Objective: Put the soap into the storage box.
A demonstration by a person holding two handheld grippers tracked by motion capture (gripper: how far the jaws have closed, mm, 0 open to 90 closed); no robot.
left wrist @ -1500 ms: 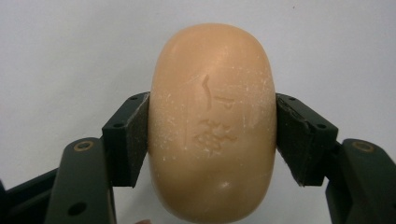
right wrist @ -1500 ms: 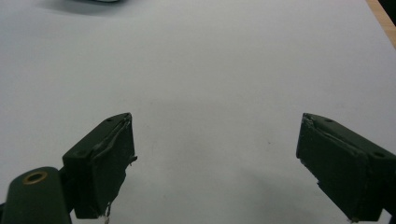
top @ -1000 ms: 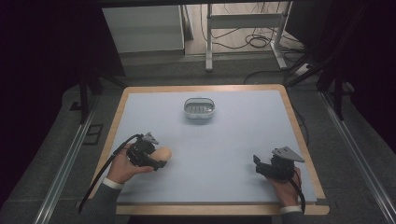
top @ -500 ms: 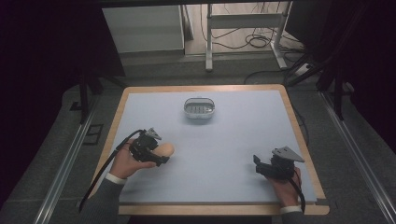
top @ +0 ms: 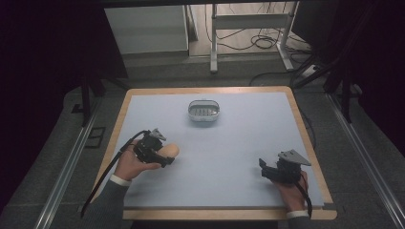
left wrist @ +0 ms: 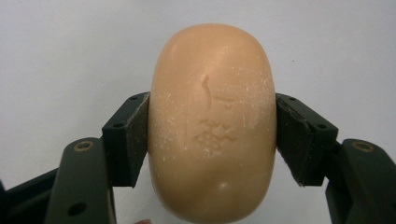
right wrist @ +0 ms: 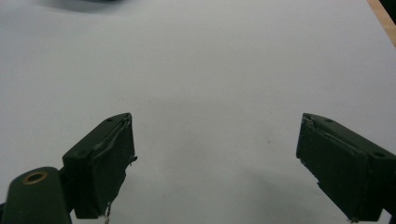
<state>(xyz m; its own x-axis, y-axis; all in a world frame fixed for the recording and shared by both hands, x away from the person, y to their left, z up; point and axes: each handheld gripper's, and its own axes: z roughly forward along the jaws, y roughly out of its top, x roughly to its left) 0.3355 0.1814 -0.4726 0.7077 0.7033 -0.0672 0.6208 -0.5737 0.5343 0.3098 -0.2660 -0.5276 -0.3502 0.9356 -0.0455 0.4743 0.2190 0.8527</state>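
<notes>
Clearly the left gripper (left wrist: 212, 135) clamps a soap bar (left wrist: 212, 126) by its sides, prob. for carrying to soap dish (top: 204, 112), frame centre-top; right gripper (right wrist: 215, 158) wide, w/o load.

Honestly not much to read here. The only thing close to lettering is on the peach-coloured oval bar of soap (left wrist: 212, 126), seen in the left gripper view: there's a shallow stamped mark pressed into its top face, a thin curved stroke with a short bar next to it and a lumpy little emblem underneath. It's worn and dusted with white flecks, so I can't make out any actual letters or a brand from it. From the high view the soap (top: 170, 151) is too small to show the stamp at all. No labels, numbers or signs that I can read anywhere else.
</notes>
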